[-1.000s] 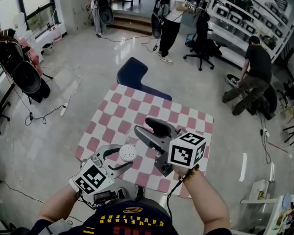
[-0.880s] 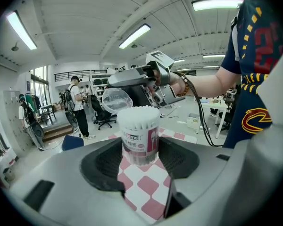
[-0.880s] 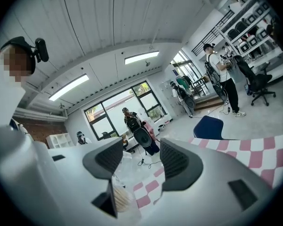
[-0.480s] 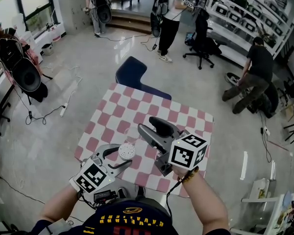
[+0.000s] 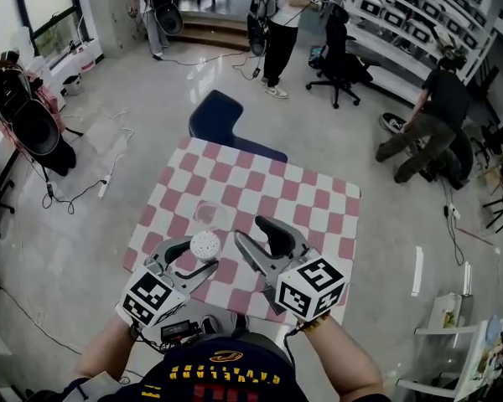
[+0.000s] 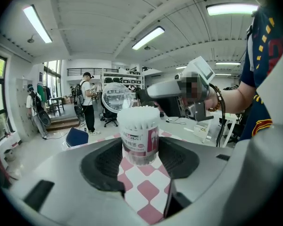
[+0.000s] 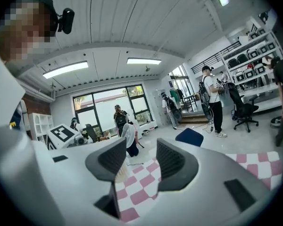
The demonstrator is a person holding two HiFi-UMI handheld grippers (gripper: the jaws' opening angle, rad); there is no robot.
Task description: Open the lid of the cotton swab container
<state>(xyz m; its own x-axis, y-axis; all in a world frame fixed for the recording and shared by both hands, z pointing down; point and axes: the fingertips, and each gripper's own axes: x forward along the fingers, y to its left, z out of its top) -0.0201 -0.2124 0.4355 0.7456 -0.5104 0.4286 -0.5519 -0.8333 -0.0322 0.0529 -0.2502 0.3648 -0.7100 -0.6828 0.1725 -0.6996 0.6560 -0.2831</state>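
Plastic swab tub (image 6: 139, 131) sits clamped in my left gripper (image 6: 142, 157), top uncovered; any tilt could spill swabs (image 6: 137, 112). Right gripper (image 7: 142, 166) gapes, empty.

Pink-and-white checked tablecloth (image 5: 318, 199), navy chair (image 5: 222, 115)

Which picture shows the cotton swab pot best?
The left gripper view: the cotton swab container fills the middle, gripped between the jaws of the left gripper, label and swab tips plain. The head view shows only its round white top from above. The right gripper view does not show it clearly.
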